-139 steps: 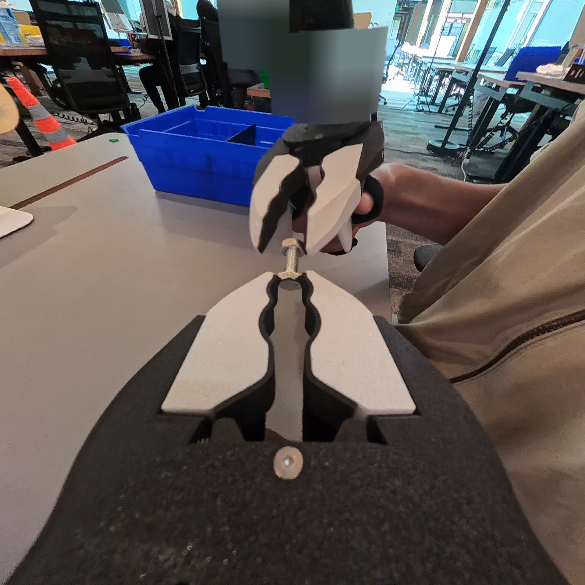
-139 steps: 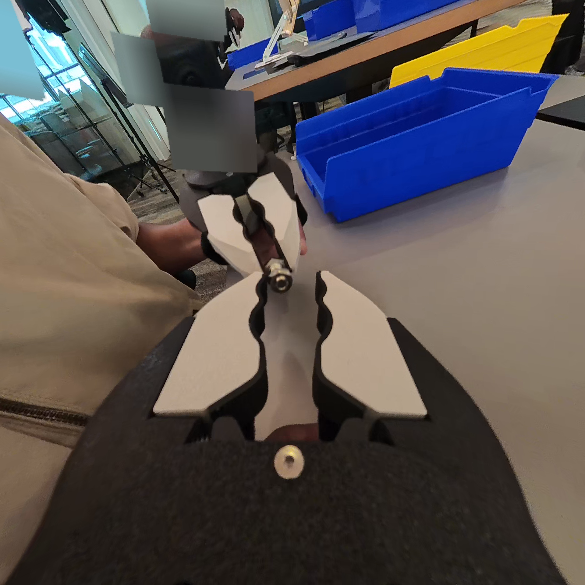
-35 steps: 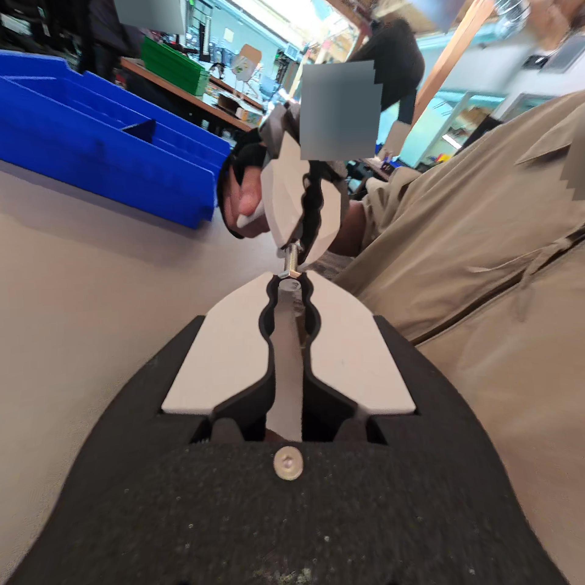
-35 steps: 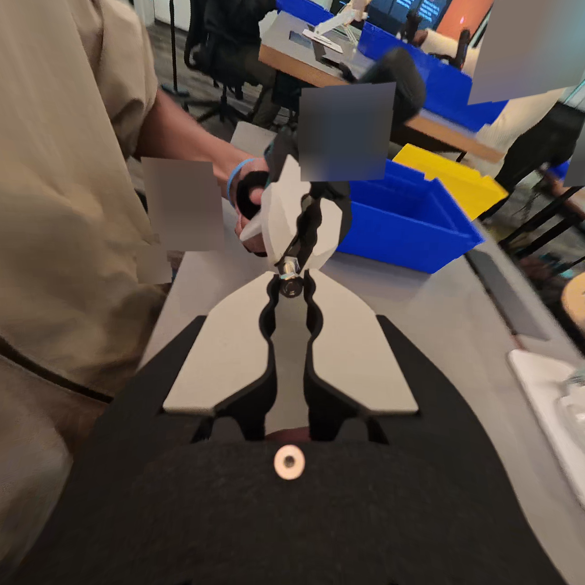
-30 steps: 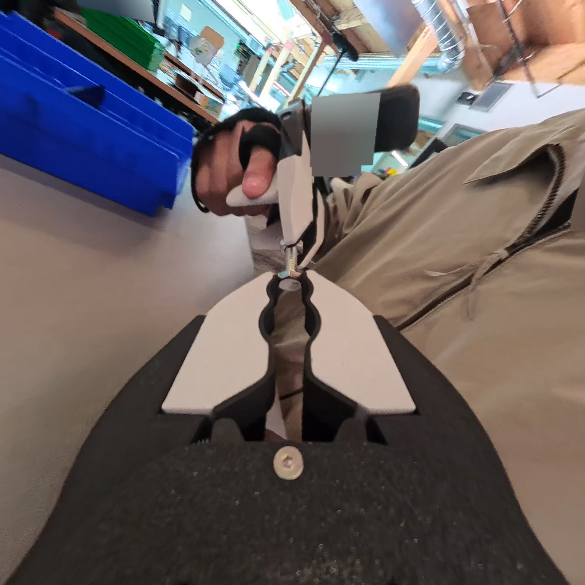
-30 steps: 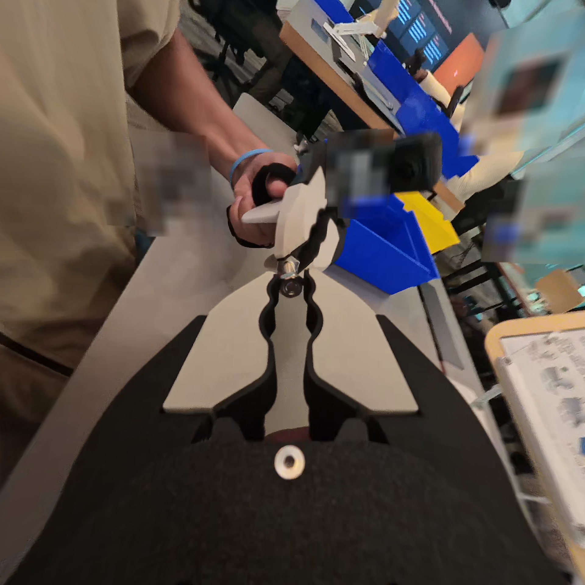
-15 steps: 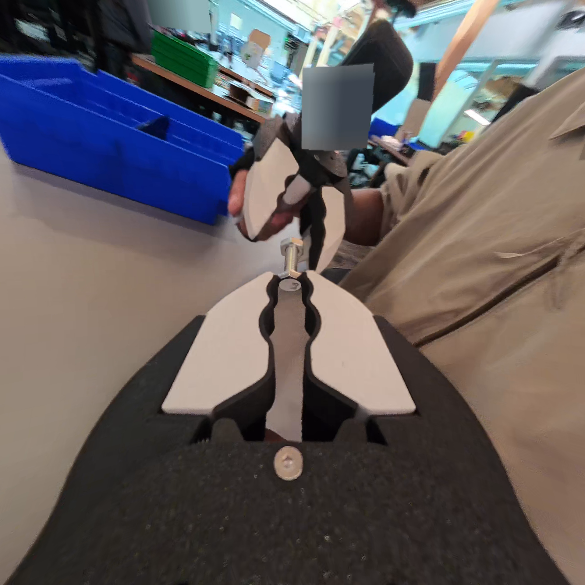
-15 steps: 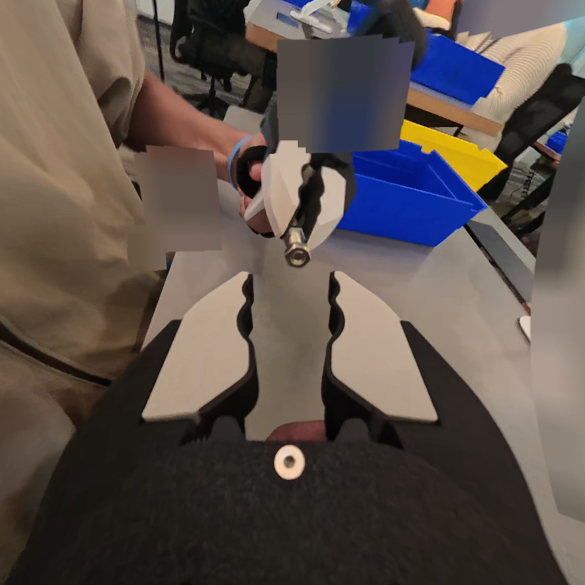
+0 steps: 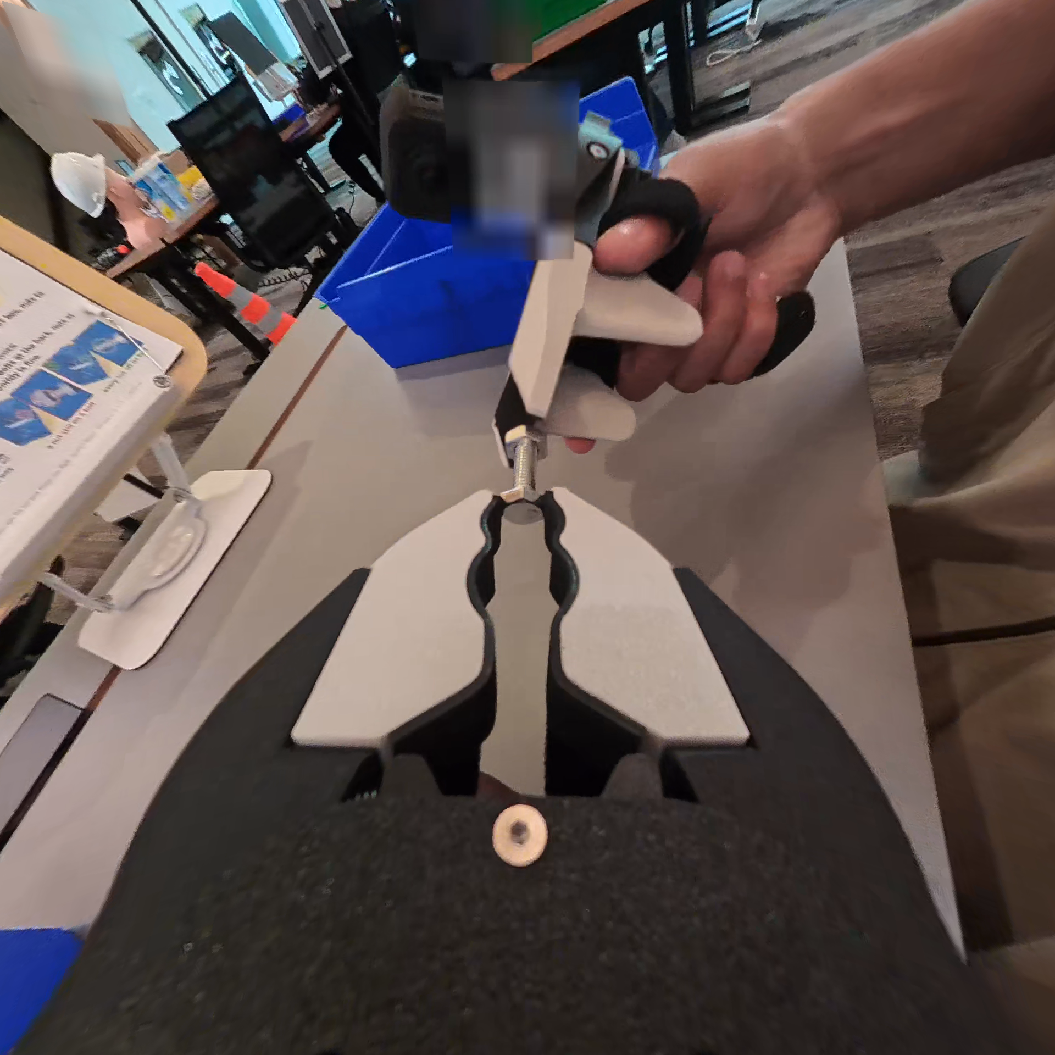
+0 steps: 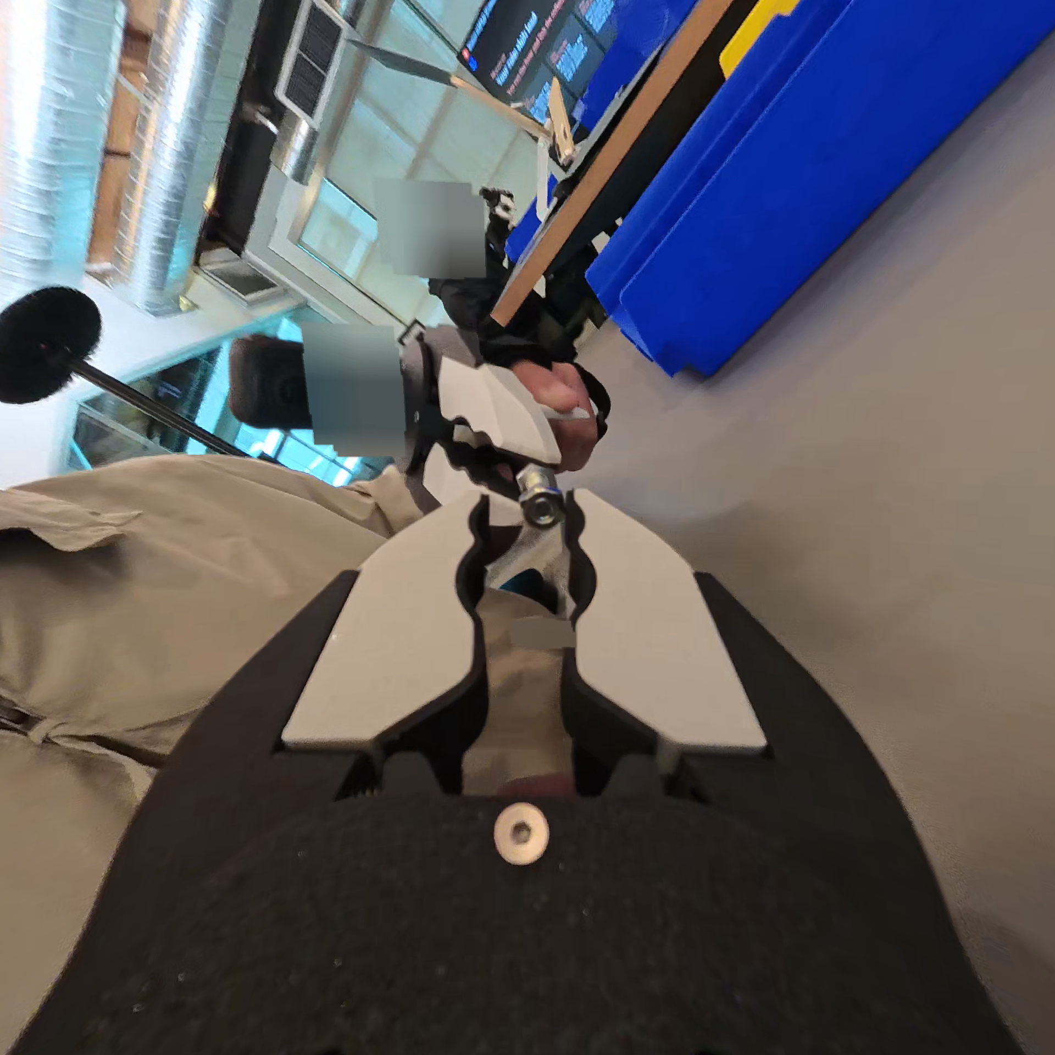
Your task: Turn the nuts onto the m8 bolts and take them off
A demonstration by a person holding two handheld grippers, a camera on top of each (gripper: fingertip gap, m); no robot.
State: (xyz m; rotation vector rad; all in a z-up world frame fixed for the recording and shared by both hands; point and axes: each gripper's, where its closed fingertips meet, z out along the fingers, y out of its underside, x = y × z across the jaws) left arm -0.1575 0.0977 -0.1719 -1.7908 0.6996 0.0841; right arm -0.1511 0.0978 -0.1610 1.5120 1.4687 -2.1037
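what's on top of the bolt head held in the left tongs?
The threaded shank rises from the bolt head pinched in the left tongs. A nut sits at its far end, inside the right tongs. How the pads meet the nut is hidden.

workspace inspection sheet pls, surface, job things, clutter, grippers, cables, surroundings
surface: grey table, bare around the work.
job's things: bolt held above the table, head in the left gripper; nut sits at the far end of its thread.
clutter: blue bin at the far edge; white stand carrying a printed sheet at left.
grippers: left gripper shut on the bolt head; right gripper is around the nut, but a gap shows on one side in its own view, so grip cannot be told.
cables: nothing seen on the table.
surroundings: office with desks, black chair, orange cone, yellow bin.
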